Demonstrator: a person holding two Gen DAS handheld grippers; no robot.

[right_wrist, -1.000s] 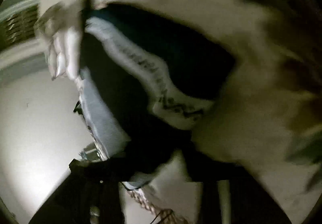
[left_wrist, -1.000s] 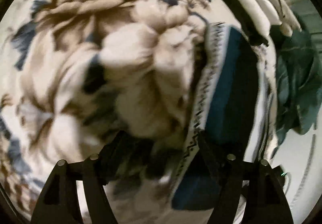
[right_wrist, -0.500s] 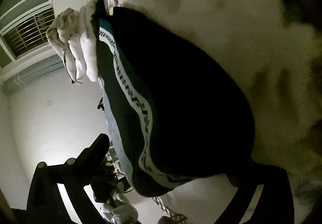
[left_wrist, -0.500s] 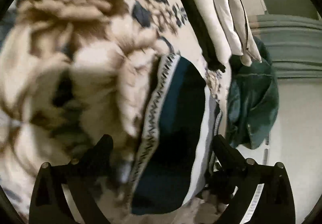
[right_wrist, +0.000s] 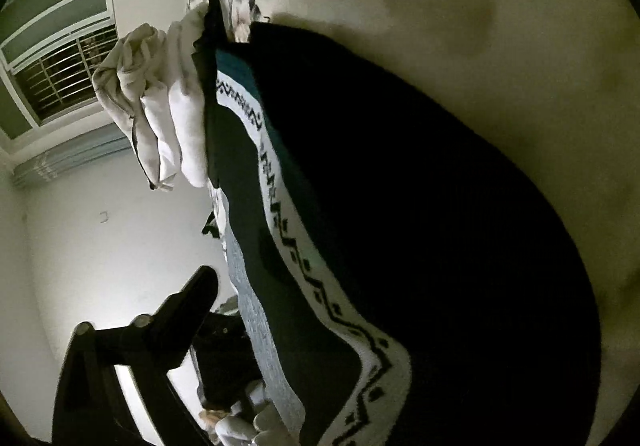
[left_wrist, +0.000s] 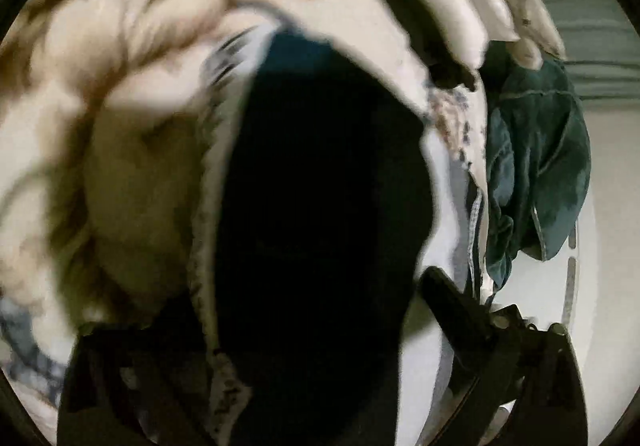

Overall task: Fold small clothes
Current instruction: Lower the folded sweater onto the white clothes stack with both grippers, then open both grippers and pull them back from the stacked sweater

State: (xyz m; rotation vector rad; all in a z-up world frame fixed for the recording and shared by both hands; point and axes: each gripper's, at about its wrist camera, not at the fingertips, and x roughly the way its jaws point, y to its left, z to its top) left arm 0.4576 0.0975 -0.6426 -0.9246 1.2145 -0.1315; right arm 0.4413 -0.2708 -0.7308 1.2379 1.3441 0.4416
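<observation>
The dark sweater (right_wrist: 420, 226), with its white zigzag band, lay on the floral blanket (left_wrist: 120, 125), just beside a row of folded white clothes (right_wrist: 160, 117); a green garment (left_wrist: 540, 173) hung off the blanket's edge beyond.

The step in hand was judged to be a fresh grasp of the sweater's near edge for the next fold. It would be done well if both layers of the edge were caught together, both sides were lifted evenly, and the patterned band was kept straight so that the fold lands square. The blanket pile should be kept out of the pinch.

The left gripper (left_wrist: 288, 330) was pitched steeply down over the sweater, which filled the gap between its fingers. Its jaws had just been closing, but whether the pads pressed could not be told: the left finger was lost in blur. The right gripper (right_wrist: 360, 326) was held at a shallower tilt at the sweater's other side. Only one finger (right_wrist: 188, 302) was seen, clear of the cloth; its jaws had also just been closing, with the sweater between them, grip uncertain.
</observation>
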